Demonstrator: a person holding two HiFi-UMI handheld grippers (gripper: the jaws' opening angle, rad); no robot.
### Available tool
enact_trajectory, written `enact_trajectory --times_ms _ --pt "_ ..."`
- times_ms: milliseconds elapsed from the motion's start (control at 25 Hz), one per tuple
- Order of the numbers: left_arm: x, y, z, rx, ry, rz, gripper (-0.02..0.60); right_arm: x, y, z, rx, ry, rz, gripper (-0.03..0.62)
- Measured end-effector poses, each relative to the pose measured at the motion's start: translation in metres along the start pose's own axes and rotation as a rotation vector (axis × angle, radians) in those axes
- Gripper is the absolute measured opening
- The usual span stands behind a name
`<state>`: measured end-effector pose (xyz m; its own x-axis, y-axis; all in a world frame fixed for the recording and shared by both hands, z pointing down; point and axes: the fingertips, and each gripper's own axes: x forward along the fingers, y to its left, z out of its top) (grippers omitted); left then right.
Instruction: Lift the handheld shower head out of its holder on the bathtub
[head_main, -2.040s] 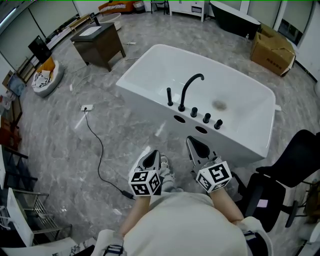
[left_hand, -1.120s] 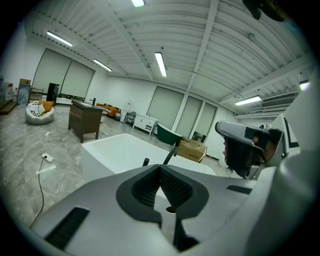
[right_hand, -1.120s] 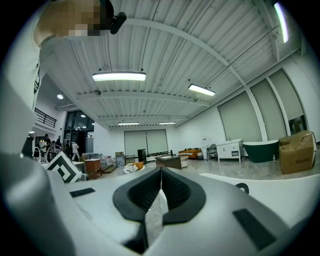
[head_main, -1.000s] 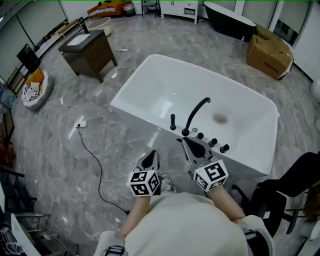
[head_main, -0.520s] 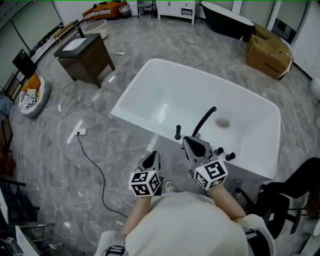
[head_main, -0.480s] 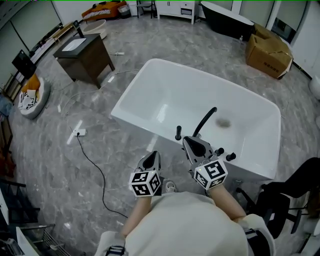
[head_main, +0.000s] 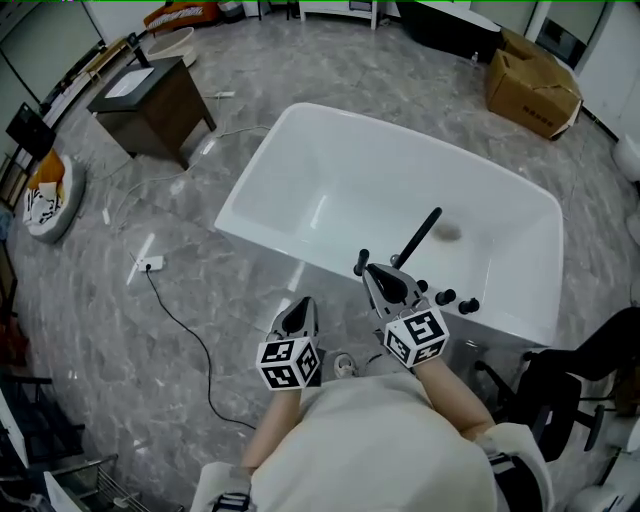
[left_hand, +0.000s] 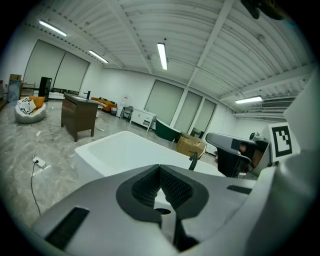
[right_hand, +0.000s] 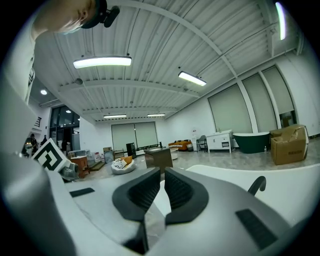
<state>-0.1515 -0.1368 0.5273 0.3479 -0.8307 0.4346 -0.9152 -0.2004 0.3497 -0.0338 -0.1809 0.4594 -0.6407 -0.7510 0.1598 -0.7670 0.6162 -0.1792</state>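
Right gripper (head_main: 369, 271) has neared glossy white bathtub (head_main: 330, 170).

Left gripper (head_main: 300, 306), right gripper (head_main: 377, 276) abreast; fingers (right_hand: 141, 194) apparently together

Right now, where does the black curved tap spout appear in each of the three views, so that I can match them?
Head view: the black spout is right of centre, rising from the near rim.
Left gripper view: right of centre, small, just above the tongs.
Right gripper view: lower right, hook-shaped.
Shared landmark: the white bathtub, on whose rim it stands.
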Motion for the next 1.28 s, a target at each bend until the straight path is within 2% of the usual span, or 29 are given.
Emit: enact_trajectory --times_ms 400,560,880,1040,1280 --pt "0.012 0.011 -0.027 -0.047 0.073 0.034 0.020 0.027 -0.028 -0.076 0.014 0.131 -0.032 0.032" --pt "0.021 0.019 -0.030 -0.068 0.088 0.058 0.020 0.042 -0.037 -0.110 0.004 0.203 -0.040 0.124" --pt "0.048 0.018 -0.031 -0.067 0.114 0.052 0.020 0.068 -0.064 -0.182 0.036 0.307 -0.118 0.198" --pt "0.057 0.022 -0.036 -0.072 0.134 0.053 0.020 0.077 -0.078 -0.213 0.057 0.362 -0.165 0.206" --pt "0.070 0.026 -0.043 -0.087 0.153 0.056 0.020 0.092 -0.095 -0.245 0.075 0.421 -0.188 0.218"
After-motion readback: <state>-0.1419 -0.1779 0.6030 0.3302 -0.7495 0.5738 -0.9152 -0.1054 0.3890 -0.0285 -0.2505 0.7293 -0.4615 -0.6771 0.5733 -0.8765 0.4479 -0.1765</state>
